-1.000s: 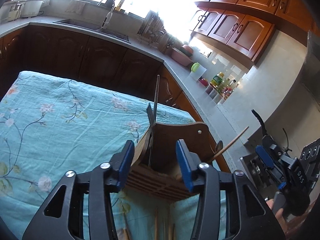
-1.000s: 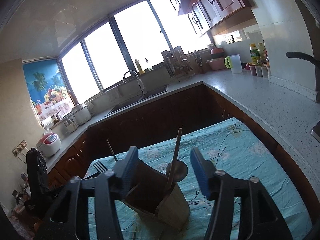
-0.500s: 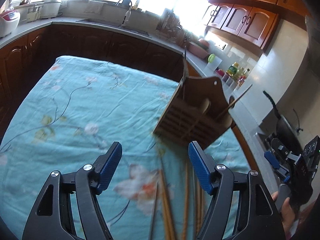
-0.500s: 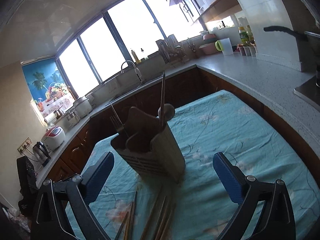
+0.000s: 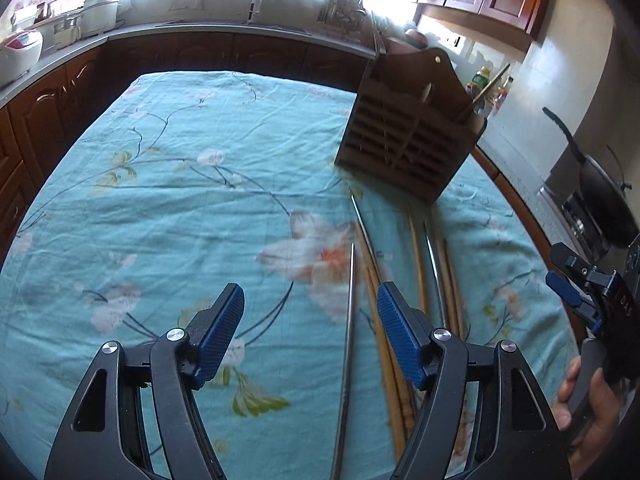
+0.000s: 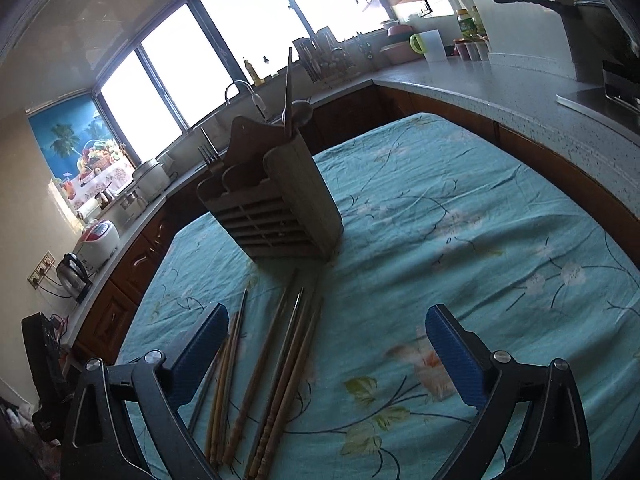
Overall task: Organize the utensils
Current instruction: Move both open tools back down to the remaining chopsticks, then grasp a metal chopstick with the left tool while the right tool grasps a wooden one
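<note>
Left wrist: slatted wooden caddy (image 5: 408, 136); slim chopsticks (image 5: 384, 300) on floral cloth (image 5: 160, 200); both hand-held grippers (image 5: 310, 320) (image 6: 324, 352) wide open, empty.

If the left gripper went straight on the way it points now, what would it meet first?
Probably the metal chopstick lying on the tablecloth between the open left gripper fingers; further along stands the wooden utensil holder. Depth is uncertain.
</note>
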The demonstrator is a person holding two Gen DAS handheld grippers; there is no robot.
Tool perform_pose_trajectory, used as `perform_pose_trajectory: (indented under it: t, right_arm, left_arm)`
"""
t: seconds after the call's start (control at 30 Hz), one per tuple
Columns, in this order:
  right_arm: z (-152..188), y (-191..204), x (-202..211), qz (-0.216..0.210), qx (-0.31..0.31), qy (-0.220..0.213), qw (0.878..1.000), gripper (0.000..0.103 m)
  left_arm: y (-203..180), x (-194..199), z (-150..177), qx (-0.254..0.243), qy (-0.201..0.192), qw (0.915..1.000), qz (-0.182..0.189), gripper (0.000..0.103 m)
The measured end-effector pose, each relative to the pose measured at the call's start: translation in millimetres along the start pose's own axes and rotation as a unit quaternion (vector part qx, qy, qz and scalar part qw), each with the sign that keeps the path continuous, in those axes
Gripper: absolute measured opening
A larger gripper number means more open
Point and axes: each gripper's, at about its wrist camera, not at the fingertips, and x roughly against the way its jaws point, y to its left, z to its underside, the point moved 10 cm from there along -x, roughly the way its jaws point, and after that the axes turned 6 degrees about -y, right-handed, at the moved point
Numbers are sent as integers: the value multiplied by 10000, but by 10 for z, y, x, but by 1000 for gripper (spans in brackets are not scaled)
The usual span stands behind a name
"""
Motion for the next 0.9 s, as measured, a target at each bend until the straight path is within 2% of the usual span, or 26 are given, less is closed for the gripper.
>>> perform_pose_trajectory:
  t: [0.17, 0.4, 0.53, 0.63, 0.7, 0.77, 0.9]
  right_arm:
    - [139, 8, -25, 50, 67, 134, 9999, 100]
    - [143, 117, -93, 36, 232, 199, 9995, 97]
    - [105, 200, -188, 42, 375, 255, 9990, 85]
    - [89, 225, -285, 85, 431, 328, 9985, 74]
    - [82, 230, -369, 94, 423, 411, 9982, 66]
    - [87, 235, -454, 113, 444, 512, 9976, 55]
    - [73, 255, -616, 116, 451, 625, 9970, 49]
  left_arm:
    - [-21, -22, 57, -124, 70, 9999, -65, 70]
    - [-73, -82, 57, -276, 183, 9994, -87, 70]
    - [-122, -131, 46, -385, 262, 9989, -52, 65]
    - [-160, -214, 54, -511, 415, 9978, -28, 55]
    - [-180, -282, 62, -601, 536, 9968, -18, 43]
    - [-194, -350, 66, -644, 662, 9957, 10, 41]
    - [-251, -447, 35, -674, 757, 9948, 114, 40]
